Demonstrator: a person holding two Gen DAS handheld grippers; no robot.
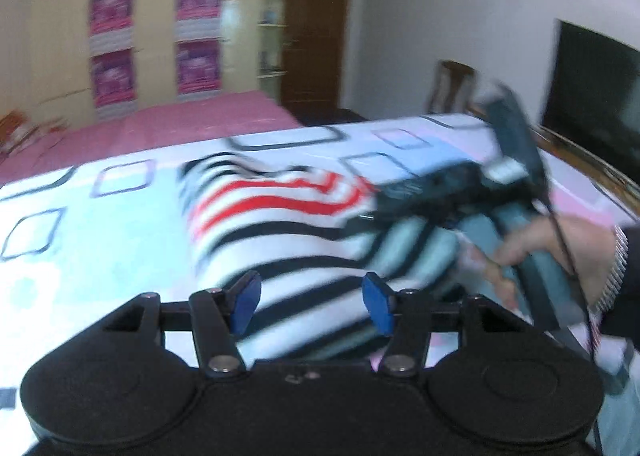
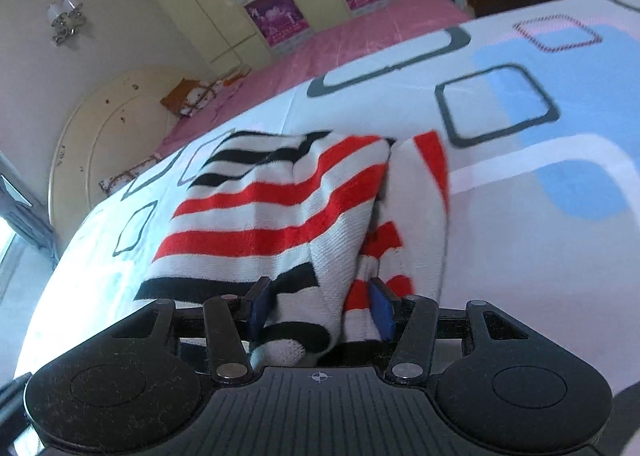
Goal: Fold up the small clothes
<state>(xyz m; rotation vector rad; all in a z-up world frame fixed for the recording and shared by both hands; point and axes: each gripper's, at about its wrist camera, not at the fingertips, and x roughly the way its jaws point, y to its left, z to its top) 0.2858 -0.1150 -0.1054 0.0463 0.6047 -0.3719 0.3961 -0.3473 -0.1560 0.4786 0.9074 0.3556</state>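
At the far left of the left wrist view, a wardrobe point(image 1: 120, 35) with purple and pink posters on its doors stands behind a pink bedspread point(image 1: 180, 123), and nearer lies the patterned sheet point(image 1: 80, 256), white and pale blue with dark outlined squares, covering the bed. In the middle of that sheet rests the striped sweater point(image 1: 288, 240), white with black and red bands, partly folded over on itself. The left claw point(image 1: 310, 302) hangs over the sweater's near edge with its blue pads spread wide apart, nothing between them pinched; whether the pads touch the cloth cannot be told through the blur. To the right, the right claw point(image 1: 376, 205) reaches in at the sweater's right side, held by the right hand point(image 1: 560, 252), blurred by motion. Further right a brown door point(image 1: 316, 27), a wooden chair point(image 1: 452, 83) and a dark television point(image 1: 600, 95) stand against the white wall. In the right wrist view, a round cream headboard point(image 2: 100, 143) and pillows sit at the left; the striped sweater point(image 2: 260, 215) lies mid-frame on the patterned sheet point(image 2: 540, 256), and the right claw point(image 2: 320, 310) has bunched knit fabric between its blue pads, which stand fairly apart yet press the cloth on both sides.
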